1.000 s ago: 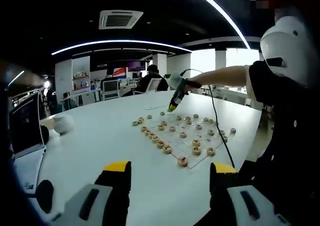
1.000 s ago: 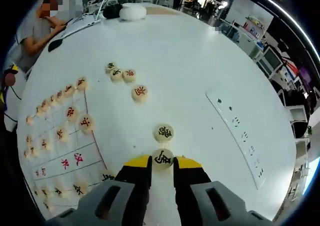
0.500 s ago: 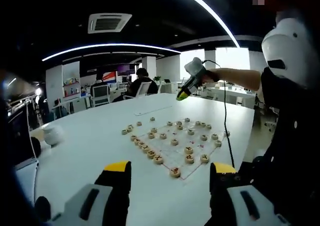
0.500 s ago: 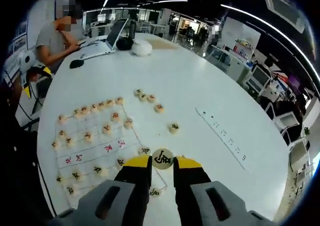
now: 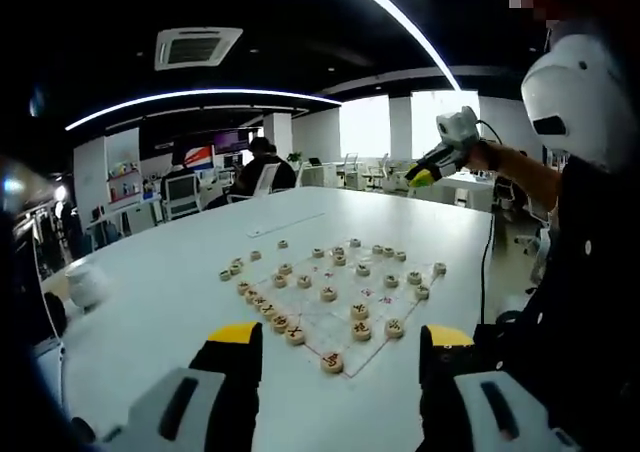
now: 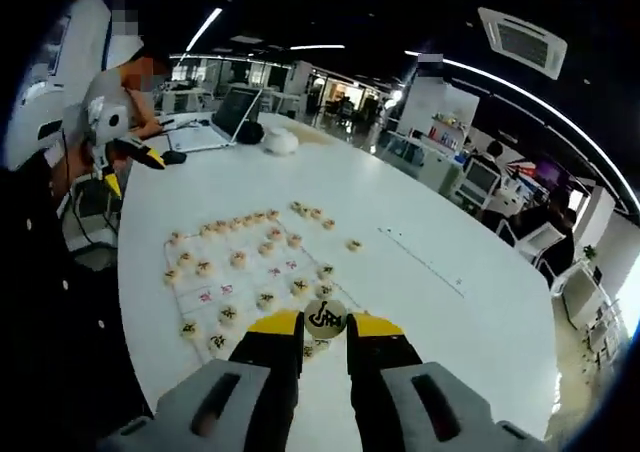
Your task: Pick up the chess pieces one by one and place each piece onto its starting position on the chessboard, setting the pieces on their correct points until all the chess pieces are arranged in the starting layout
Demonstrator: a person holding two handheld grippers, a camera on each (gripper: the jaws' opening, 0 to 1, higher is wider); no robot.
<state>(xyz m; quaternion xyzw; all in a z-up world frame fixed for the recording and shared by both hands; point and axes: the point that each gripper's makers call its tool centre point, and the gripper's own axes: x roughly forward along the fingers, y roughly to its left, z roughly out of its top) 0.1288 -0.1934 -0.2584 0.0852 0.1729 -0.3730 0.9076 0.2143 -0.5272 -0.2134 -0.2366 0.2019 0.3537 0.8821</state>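
My right gripper (image 6: 325, 326) is shut on a round pale chess piece (image 6: 325, 315) with a black character, held high above the table. Far below lies the clear chessboard (image 6: 250, 278) with several pieces on its points. A few loose pieces (image 6: 310, 212) lie past its far edge, and one piece (image 6: 353, 244) sits alone. In the left gripper view the right gripper (image 5: 428, 172) hangs in the air at the upper right, above the chessboard (image 5: 332, 318). My left gripper (image 5: 340, 338) is open near the table's edge with nothing between its jaws, and the left gripper (image 6: 122, 148) also shows in the right gripper view.
The big white table (image 6: 430, 312) carries a laptop (image 6: 232, 117), a white rounded object (image 6: 281, 142) and a long flat strip (image 6: 420, 262). A person (image 6: 115, 82) sits at the far side. Office desks and chairs stand behind. Loose pieces (image 5: 232, 269) lie left of the board.
The right gripper has risen well above the table with the piece still between its jaws. The left gripper's view has swung a little; its jaws stay open.
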